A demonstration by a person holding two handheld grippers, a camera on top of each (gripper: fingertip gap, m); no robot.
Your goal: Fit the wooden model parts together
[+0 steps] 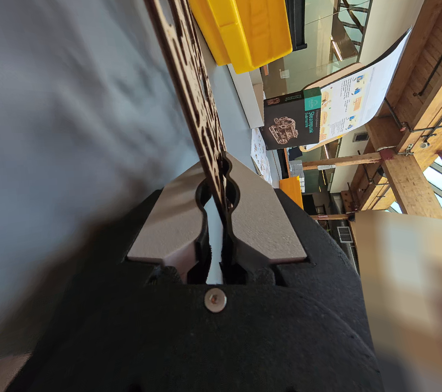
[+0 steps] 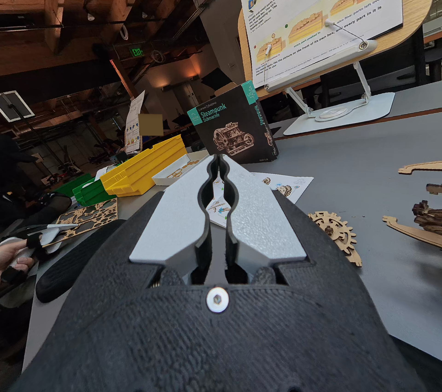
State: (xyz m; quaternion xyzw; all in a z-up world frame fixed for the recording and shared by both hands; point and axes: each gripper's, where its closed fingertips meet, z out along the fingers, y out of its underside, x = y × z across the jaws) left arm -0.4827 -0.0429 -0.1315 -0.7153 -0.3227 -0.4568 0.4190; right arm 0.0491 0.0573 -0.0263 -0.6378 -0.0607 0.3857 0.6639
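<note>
The left tool (image 1: 223, 172) is clenched on the edge of a laser-cut wooden sheet (image 1: 189, 53), which runs straight ahead from its tips; the view is rolled sideways, with a yellow bin (image 1: 251, 9) just beyond the sheet. The right tool (image 2: 218, 160) grips nothing, its fingers nearly together with a thin gap at the tips, raised above the grey counter (image 2: 358, 165). A wooden gear (image 2: 334, 229) lies just to its right, more wooden parts (image 2: 425, 215) farther right. Ahead stands the black kit box (image 2: 229, 124); the printed booklet (image 2: 282, 184) lies under its tips.
</note>
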